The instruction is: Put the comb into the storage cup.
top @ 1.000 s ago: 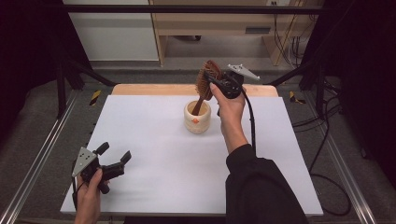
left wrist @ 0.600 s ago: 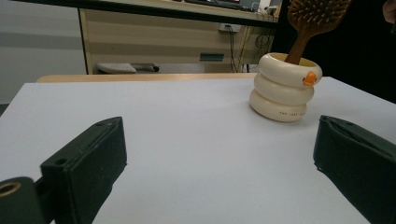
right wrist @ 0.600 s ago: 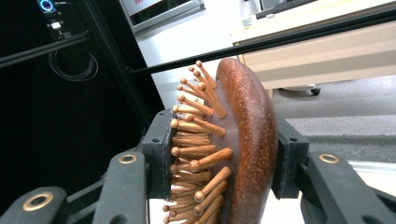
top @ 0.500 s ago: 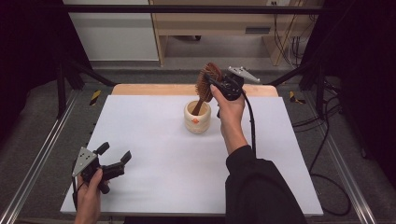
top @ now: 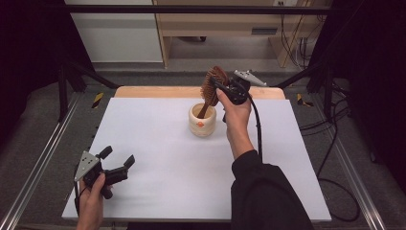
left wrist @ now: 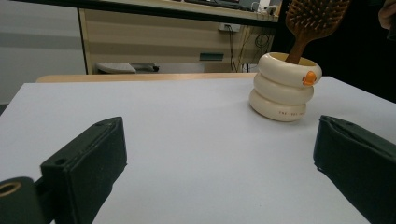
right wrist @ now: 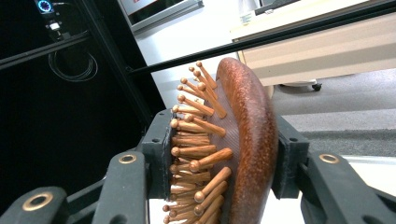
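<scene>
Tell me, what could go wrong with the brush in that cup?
The right claw grips the hairbrush by its head, one pad on the pegs, so it might slip or twist. The handle sits tilted inside the cup; pulling sideways could tip the cup on the white table. The left claw is open and far from the cup, so nothing steadies it.

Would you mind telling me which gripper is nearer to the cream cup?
Right. The right gripper is just above the cream cup, shut on the wooden hairbrush standing in it; the left gripper rests open near the table's front-left corner.
</scene>
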